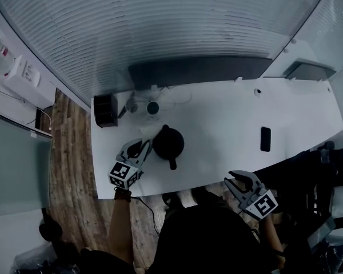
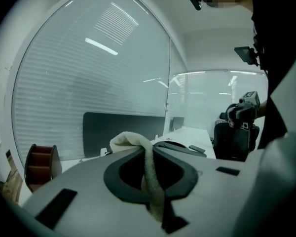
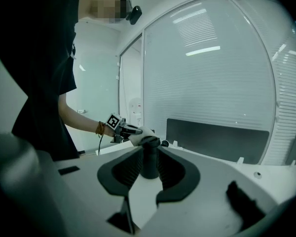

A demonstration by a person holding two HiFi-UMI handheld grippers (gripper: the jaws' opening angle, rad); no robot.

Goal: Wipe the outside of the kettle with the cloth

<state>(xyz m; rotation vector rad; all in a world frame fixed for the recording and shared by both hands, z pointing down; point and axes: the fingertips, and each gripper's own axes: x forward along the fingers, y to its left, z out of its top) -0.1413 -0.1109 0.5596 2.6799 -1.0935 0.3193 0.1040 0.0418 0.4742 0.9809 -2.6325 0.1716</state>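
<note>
**Head view:** My left forearm reaches up over the white table (image 1: 228,124), and the left gripper (image 1: 142,148) points at the side of the single black kettle (image 1: 168,142), which stands upright near the table's left end. My right gripper (image 1: 235,181) hangs at the table's near edge, well apart from the kettle. One dark flat slab (image 1: 265,138) lies further right on the table.

**Left gripper view:** My left jaws are clenched on the one cloth (image 2: 150,177), a pale strip that runs down through the gap and bunches above the tips. The right gripper (image 2: 244,107) shows far off, against a dark chair.

**Right gripper view:** My right jaws stand released with nothing gripped. The kettle (image 3: 149,157) shows through their gap, far across the table. Beyond it my bare left arm holds the left gripper (image 3: 130,129) level, with the cloth (image 3: 140,131) just at the kettle's top. In all there are two grippers, one kettle and one cloth.
</note>
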